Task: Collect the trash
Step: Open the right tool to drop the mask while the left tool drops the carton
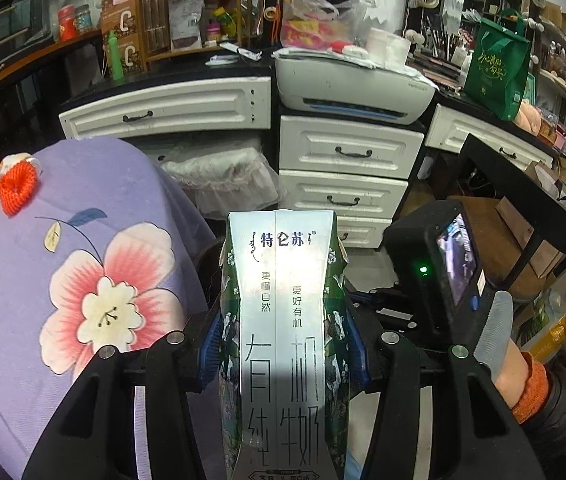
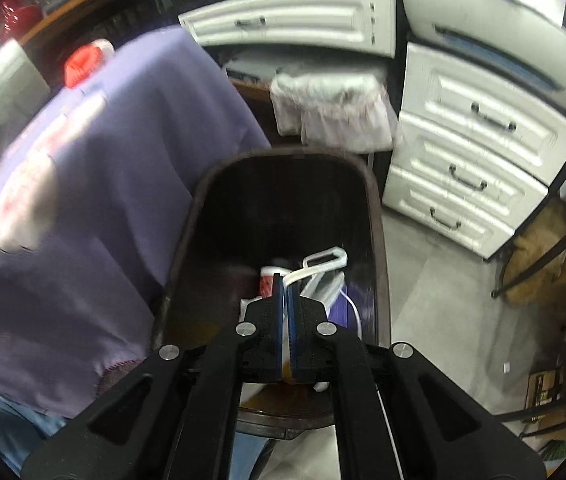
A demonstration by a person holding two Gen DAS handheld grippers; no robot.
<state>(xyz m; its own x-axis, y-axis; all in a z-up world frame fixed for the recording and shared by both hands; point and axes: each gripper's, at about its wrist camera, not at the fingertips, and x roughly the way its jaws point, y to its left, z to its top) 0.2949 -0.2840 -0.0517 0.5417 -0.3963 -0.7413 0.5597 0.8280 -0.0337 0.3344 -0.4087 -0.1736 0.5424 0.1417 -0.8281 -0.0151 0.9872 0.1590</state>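
Note:
A silver and green milk carton (image 1: 283,280) with black print stands upright between the blue pads (image 1: 209,346) of my left gripper (image 1: 283,340), which is shut on its two sides. The right gripper (image 2: 285,284) hangs over a dark open bin (image 2: 203,184), jaws pressed together on a thin white strap (image 2: 323,258) that runs from its tips to a white loop. White and purple rubbish (image 2: 339,296) lies under it inside the bin. The right hand's camera unit (image 1: 457,258) and a hand with an orange cuff (image 1: 511,364) show beside the carton.
A purple flowered cloth (image 1: 83,260) covers a rounded surface on the left, with a red knitted item (image 1: 17,188) on it. Behind stand white drawers (image 1: 347,152), a printer (image 1: 351,84) and a second bin lined with clear plastic (image 2: 335,108). A dark chair frame (image 2: 543,240) stands on the grey floor at right.

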